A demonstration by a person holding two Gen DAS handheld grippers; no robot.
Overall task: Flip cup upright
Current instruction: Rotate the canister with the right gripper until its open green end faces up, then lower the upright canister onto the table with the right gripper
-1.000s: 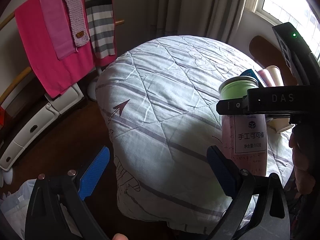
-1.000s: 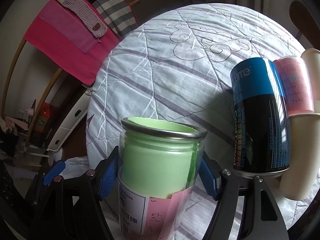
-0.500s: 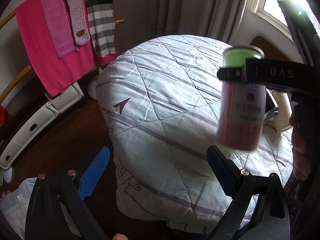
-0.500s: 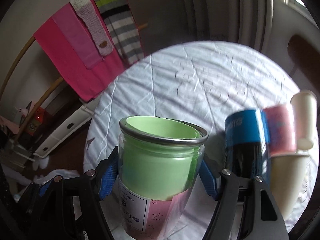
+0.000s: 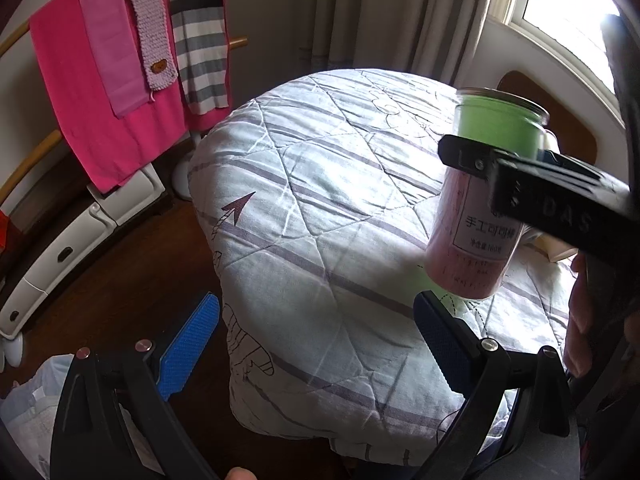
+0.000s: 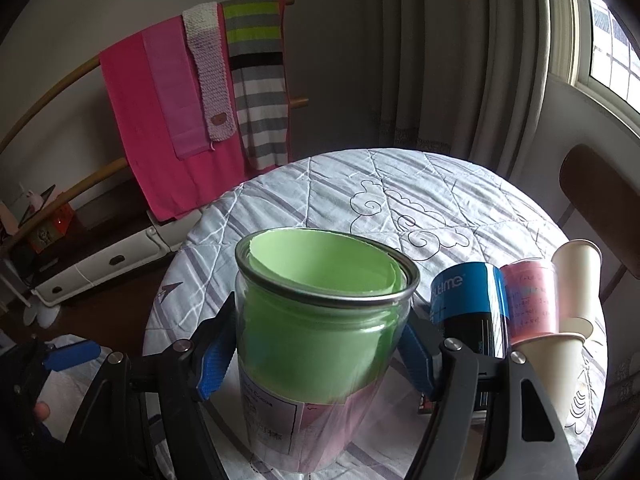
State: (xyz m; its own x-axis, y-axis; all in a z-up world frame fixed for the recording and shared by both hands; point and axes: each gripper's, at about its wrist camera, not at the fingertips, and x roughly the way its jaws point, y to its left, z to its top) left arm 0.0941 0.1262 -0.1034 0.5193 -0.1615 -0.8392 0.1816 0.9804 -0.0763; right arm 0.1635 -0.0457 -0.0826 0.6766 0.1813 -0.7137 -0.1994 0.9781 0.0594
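Cup stands near-upright, mouth up, between right gripper fingers.

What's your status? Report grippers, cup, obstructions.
Right gripper shut on clear green-lined jar cup, mouth up, lifted. Left gripper open. Blue-black can beside.

The jar is clear with green and pink paper inside. The quilt on the desk has grey stripes. Beside the jar, a blue-and-black can.
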